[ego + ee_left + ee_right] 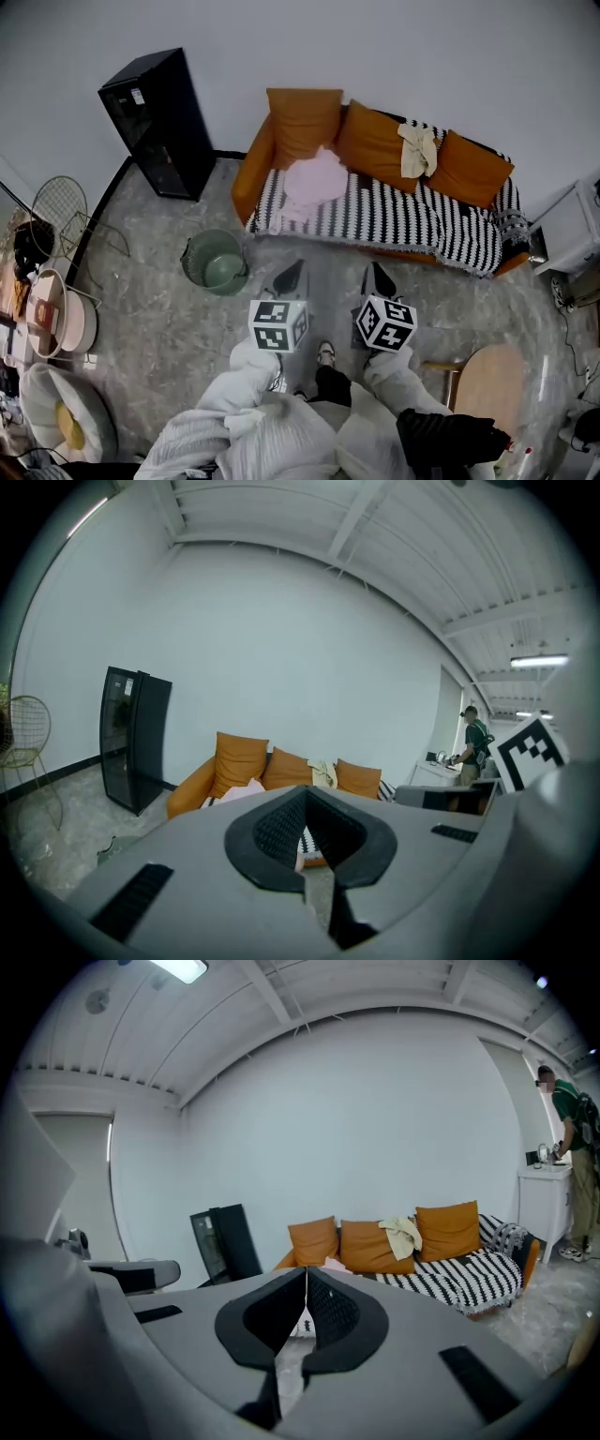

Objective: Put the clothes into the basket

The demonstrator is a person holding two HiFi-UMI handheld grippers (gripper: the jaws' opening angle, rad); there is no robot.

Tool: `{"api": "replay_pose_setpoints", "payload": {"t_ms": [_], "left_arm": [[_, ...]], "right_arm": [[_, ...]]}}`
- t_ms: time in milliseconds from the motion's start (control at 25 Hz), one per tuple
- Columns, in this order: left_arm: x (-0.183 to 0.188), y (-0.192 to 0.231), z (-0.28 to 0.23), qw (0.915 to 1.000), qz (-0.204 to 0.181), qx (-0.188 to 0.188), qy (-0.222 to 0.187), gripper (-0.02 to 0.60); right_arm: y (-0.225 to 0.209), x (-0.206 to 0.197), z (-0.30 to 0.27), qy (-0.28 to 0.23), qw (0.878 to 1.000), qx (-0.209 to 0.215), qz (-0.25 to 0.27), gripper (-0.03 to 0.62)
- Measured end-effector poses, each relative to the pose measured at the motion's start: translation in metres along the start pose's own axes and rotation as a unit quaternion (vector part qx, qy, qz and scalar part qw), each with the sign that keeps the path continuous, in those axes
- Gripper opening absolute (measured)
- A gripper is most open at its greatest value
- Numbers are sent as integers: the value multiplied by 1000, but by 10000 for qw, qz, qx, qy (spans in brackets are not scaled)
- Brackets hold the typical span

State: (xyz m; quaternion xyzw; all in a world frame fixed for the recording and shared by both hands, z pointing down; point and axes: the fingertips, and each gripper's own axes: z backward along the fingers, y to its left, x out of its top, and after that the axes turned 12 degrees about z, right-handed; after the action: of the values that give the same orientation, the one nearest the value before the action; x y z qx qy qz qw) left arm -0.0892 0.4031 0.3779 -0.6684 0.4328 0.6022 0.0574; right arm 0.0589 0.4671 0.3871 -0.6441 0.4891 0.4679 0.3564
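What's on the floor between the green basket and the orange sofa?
Nothing. The head view shows only bare grey floor between the basket and the sofa.

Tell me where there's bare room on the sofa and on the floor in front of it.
Free: the striped blanket from the pink garment rightward to the sofa's end, and the grey floor along the sofa front, right of the green basket. Crowded: the left edge around the wire chair; the wooden table at right.
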Motion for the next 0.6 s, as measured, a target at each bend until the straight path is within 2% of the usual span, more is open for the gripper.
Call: {"api": "replay_pose_setpoints", "payload": {"t_ms": [280, 600], "left_arm": [[39, 14, -62, 9993, 140, 235, -256, 0], [63, 22, -126, 9979, 225, 494, -342, 0]], "right_arm": [[-8, 35, -75, -9, 9987, 403, 319, 25], [-36, 64, -151, 8, 9963, 711, 482, 25]]}}
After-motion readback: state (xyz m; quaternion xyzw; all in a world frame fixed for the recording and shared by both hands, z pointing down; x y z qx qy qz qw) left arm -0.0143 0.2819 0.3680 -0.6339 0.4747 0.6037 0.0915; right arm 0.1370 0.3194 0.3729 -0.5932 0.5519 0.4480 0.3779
